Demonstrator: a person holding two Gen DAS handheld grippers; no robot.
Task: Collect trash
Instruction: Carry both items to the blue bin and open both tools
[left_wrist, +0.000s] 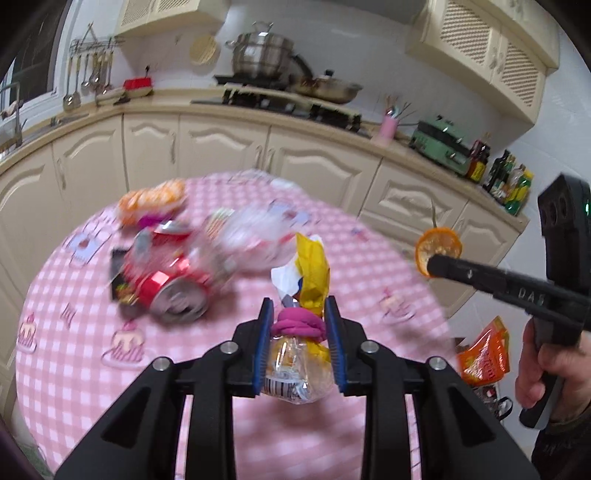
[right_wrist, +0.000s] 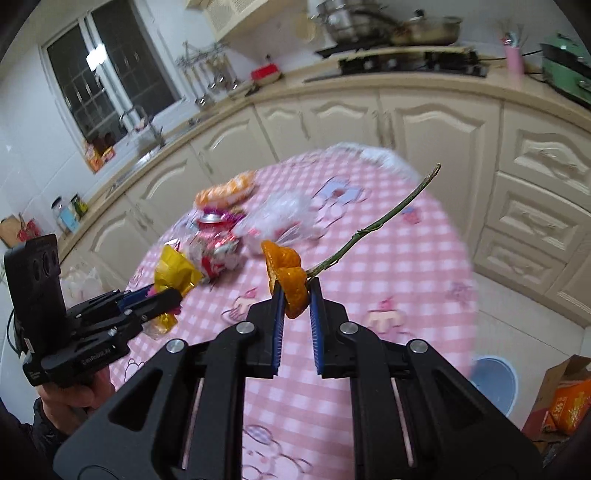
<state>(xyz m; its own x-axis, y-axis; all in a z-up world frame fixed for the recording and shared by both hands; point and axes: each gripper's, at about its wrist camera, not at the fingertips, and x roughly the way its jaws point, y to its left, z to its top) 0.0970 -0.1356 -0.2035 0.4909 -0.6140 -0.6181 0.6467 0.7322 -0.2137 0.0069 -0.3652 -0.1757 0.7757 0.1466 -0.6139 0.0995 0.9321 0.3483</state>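
My left gripper (left_wrist: 299, 317) is shut on a crumpled wrapper bundle (left_wrist: 306, 280) of yellow, clear and magenta plastic, held above the pink checked table (left_wrist: 221, 424). My right gripper (right_wrist: 297, 295) is shut on an orange peel (right_wrist: 286, 273) with a long green twig (right_wrist: 388, 218), also held above the table. The peel shows at the right in the left wrist view (left_wrist: 437, 247). A crushed red can (left_wrist: 166, 280), a clear plastic bag (left_wrist: 255, 236) and an orange snack packet (left_wrist: 151, 203) lie on the far part of the table.
Cream kitchen cabinets (left_wrist: 221, 147) curve behind the table. A blue bin (right_wrist: 493, 380) stands on the floor right of the table, with an orange carton (right_wrist: 565, 406) beside it. An orange packet (left_wrist: 484, 358) shows below the table's right edge.
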